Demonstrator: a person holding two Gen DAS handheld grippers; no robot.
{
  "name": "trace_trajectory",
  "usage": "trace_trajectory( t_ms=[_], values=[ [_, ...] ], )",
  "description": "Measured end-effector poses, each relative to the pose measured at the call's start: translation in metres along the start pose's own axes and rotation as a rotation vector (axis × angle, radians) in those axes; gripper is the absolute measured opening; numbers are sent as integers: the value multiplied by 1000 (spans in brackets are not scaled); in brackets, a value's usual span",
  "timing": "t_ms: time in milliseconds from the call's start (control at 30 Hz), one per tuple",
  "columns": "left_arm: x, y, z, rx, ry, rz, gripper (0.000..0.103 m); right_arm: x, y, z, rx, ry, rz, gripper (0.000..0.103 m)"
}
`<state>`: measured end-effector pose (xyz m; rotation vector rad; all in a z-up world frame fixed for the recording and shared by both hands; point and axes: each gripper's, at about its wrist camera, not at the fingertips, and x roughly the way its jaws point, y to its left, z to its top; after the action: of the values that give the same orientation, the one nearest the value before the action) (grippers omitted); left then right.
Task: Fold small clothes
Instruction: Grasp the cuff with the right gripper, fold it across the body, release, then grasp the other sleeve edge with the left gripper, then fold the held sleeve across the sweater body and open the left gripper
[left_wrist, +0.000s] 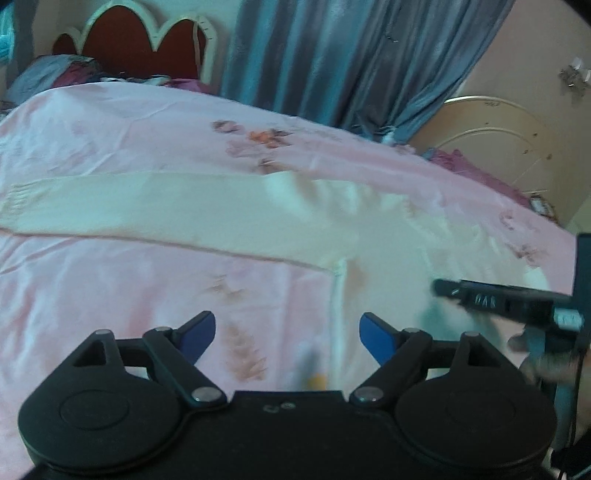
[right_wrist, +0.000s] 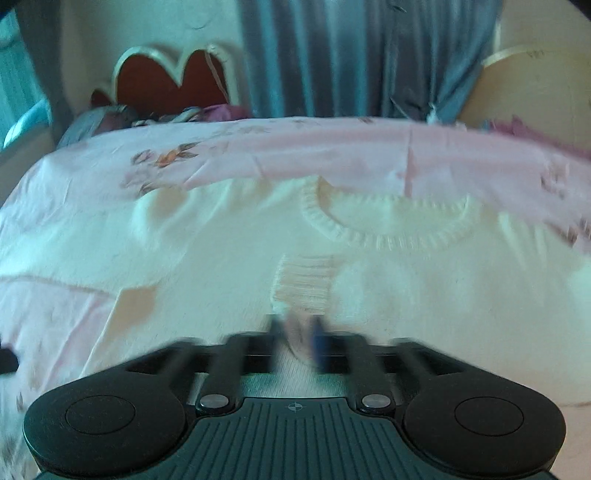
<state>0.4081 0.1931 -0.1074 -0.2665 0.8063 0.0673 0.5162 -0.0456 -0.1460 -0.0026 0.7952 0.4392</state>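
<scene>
A cream knit sweater (right_wrist: 406, 280) lies spread on the pink bedspread (right_wrist: 332, 155), its ribbed neckline (right_wrist: 388, 229) facing the far side. My right gripper (right_wrist: 301, 339) is shut on the sweater's ribbed cuff (right_wrist: 303, 284), which lies over the sweater's body. In the left wrist view one long sleeve (left_wrist: 147, 210) stretches out flat to the left. My left gripper (left_wrist: 288, 332) is open and empty above the bedspread near the sweater's side edge. The right gripper (left_wrist: 509, 299) shows at the right edge of that view.
A red scalloped headboard (left_wrist: 140, 40) and pillows (left_wrist: 55, 74) stand at the bed's far left end. Blue curtains (left_wrist: 351, 55) hang behind the bed. A cream footboard (left_wrist: 491, 140) stands at the far right. Bare bedspread (left_wrist: 110, 295) lies in front of the sleeve.
</scene>
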Motion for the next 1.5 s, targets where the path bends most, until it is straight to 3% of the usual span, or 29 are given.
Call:
trace_trajectory(
  t_ms=[33,100,167,200,333,500,567,600,700,867,1100,1500],
  values=[
    [4,-8,3,9,-3,-30,83,-10,-4,-3,-6,-24,12,66],
    [17,-26,10,22,-3,-98,76,-22,-16,-10,7,-12,21,63],
    [35,-45,15,18,26,-184,56,-34,-37,-19,63,16,4,29],
    [46,-54,18,5,46,-226,46,-39,-50,-24,101,23,-21,25],
    [91,-94,21,5,119,-310,45,-66,-97,-43,236,30,-104,22],
    [131,-126,18,10,171,-322,42,-86,-139,-58,359,26,-165,22],
    [140,-135,20,14,156,-327,20,-86,-149,-60,403,22,-168,22],
    [144,-137,21,9,164,-332,3,-87,-153,-62,422,21,-170,22],
    [140,-135,28,11,140,-332,4,-88,-159,-63,449,15,-168,22],
    [106,-110,43,50,16,-271,4,-87,-162,-65,456,8,-165,22],
    [108,-82,46,58,25,-208,4,-87,-163,-65,453,5,-171,22],
    [114,-65,45,47,25,-181,4,-90,-177,-61,452,10,-260,22]
  ],
)
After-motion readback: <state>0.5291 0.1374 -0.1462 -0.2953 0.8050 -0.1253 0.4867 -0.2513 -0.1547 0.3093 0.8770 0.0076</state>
